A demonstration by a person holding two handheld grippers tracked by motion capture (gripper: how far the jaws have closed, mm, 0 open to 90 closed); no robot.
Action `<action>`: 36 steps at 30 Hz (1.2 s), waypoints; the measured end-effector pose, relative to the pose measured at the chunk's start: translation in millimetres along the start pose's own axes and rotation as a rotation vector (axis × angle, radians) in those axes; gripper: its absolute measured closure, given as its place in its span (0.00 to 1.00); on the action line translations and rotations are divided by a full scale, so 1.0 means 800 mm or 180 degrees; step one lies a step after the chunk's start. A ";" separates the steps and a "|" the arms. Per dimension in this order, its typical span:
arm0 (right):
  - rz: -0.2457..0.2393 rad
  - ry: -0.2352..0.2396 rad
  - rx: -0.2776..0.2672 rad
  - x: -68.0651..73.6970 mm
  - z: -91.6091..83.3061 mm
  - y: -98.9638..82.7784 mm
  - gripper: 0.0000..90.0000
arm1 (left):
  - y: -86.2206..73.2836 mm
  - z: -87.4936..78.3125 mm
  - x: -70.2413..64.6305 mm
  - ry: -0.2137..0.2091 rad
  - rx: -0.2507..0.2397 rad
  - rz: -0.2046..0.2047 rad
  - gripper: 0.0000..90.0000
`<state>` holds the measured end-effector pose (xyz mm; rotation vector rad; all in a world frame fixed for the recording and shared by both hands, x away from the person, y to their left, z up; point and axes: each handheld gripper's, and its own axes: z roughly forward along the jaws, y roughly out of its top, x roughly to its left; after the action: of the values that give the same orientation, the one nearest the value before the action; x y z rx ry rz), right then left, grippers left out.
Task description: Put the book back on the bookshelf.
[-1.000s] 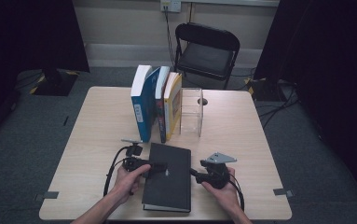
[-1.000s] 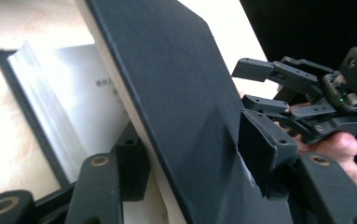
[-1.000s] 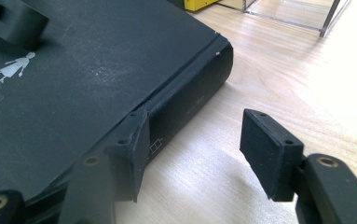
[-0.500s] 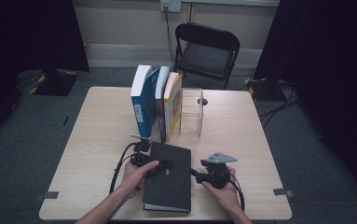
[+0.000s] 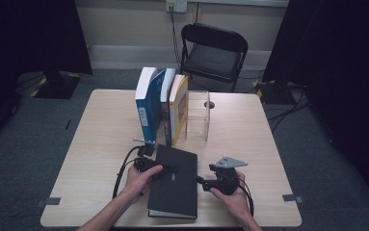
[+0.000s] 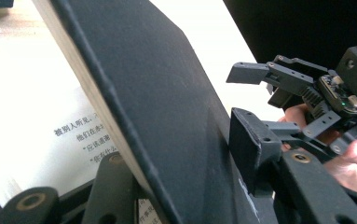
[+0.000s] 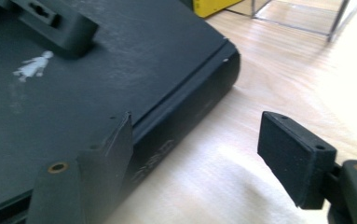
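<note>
Item 1, black hardcover book (image 5: 173,180): lies flat at the near edge of the table (image 5: 269,144), in front of 3 upright books (image 5: 162,106) and a clear acrylic bookend (image 5: 197,115).

Item 2, left gripper (image 5: 165,169): my left hand (image 5: 136,182) reaches in level from the book's open edge. Its fingers have just been closing and now pinch the front cover, lifted off the printed pages.

Item 3, right gripper (image 5: 200,181): held level just beside the spine (image 7: 185,112). Its fingers (image 7: 295,156) have just been opening and stand spread, gripping nothing.

Risk: I judge the thin cover could slip from the pinch and drop shut, or the whole book could slide toward the right gripper, since nothing braces it.
</note>
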<state>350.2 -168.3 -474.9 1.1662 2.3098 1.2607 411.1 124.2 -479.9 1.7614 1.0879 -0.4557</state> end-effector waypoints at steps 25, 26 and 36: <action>0.0423 0.0904 0.0130 0.007 0.006 -0.001 0.12 | -0.011 -0.017 -0.051 0.0281 -0.0286 0.0682 0.63; 0.0440 0.0933 0.0128 0.007 0.006 -0.002 0.11 | -0.011 -0.018 -0.053 0.0287 -0.0290 0.0694 0.62; 0.0648 0.1428 0.0107 -0.001 0.014 -0.004 0.10 | -0.018 -0.024 -0.075 0.0307 -0.0398 0.1069 0.62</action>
<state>355.3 -163.3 -483.9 1.2607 2.5769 1.7137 364.2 114.7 -436.5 1.8236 0.8432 -0.0954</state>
